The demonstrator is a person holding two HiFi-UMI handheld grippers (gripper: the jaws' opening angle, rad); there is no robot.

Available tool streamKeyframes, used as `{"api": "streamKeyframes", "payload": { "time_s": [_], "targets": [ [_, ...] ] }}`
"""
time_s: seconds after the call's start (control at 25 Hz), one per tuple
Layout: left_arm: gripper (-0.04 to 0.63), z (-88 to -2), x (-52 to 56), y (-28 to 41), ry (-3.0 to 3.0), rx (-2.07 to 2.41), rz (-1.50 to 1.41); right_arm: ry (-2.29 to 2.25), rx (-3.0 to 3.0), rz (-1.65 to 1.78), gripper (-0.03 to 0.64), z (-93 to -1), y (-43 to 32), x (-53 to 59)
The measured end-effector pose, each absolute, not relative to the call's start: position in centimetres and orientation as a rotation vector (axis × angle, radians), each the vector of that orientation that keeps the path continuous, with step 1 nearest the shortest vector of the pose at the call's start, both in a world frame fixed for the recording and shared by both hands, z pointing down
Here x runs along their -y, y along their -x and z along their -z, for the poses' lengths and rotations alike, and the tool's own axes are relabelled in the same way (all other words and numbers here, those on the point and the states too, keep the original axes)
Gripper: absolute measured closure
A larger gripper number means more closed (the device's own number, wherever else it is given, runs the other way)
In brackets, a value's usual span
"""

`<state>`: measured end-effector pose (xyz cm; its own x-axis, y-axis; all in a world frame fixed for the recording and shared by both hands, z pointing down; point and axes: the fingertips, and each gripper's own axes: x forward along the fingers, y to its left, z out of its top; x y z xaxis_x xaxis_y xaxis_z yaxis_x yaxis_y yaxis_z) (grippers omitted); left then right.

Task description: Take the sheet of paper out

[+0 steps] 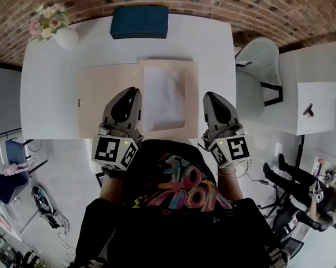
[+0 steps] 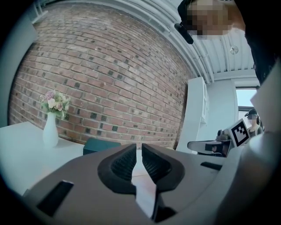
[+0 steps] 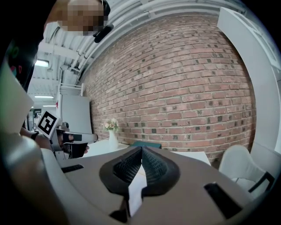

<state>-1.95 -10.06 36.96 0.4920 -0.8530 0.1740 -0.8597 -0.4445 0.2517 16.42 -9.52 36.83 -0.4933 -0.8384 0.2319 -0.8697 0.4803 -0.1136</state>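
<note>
A white sheet of paper [image 1: 163, 97] lies on a beige folder [image 1: 100, 100] in the middle of the white table [image 1: 49, 97]. Whether the sheet is tucked into the folder I cannot tell. My left gripper [image 1: 134, 91] hovers just left of the sheet, over the folder, its jaws shut with nothing between them. My right gripper [image 1: 207, 95] sits at the folder's right edge, also shut and empty. In the left gripper view the left gripper [image 2: 139, 147] points over the table toward the brick wall. The right gripper [image 3: 141, 150] faces the same way in its own view.
A dark teal box [image 1: 139, 22] sits at the table's far edge, with a white vase of flowers [image 1: 58, 30] at the far left corner. A white chair [image 1: 257, 71] stands right of the table, and a white side table [image 1: 316, 96] beyond it.
</note>
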Motion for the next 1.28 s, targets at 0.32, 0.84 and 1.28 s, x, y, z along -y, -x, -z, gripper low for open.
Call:
{"api": "streamKeyframes", "payload": {
  "time_s": [0.32,0.84,1.28],
  "targets": [
    [0.412,-40.1,9.8,1.3,-2.403,1.372,-0.119,-1.486,2.568,-0.356,0.598,-37.8,-16.4,9.1],
    [0.38,-45.2,10.0,1.1,-2.296,1.295,-0.196,-1.467,2.547,-0.399,0.598,-39.5,-16.2,8.8],
    [0.374,-51.4,9.9,0.3,-2.207,1.202,-0.306,-1.441,2.523,-0.434,0.598,-40.9,-15.7,8.8]
  ]
}}
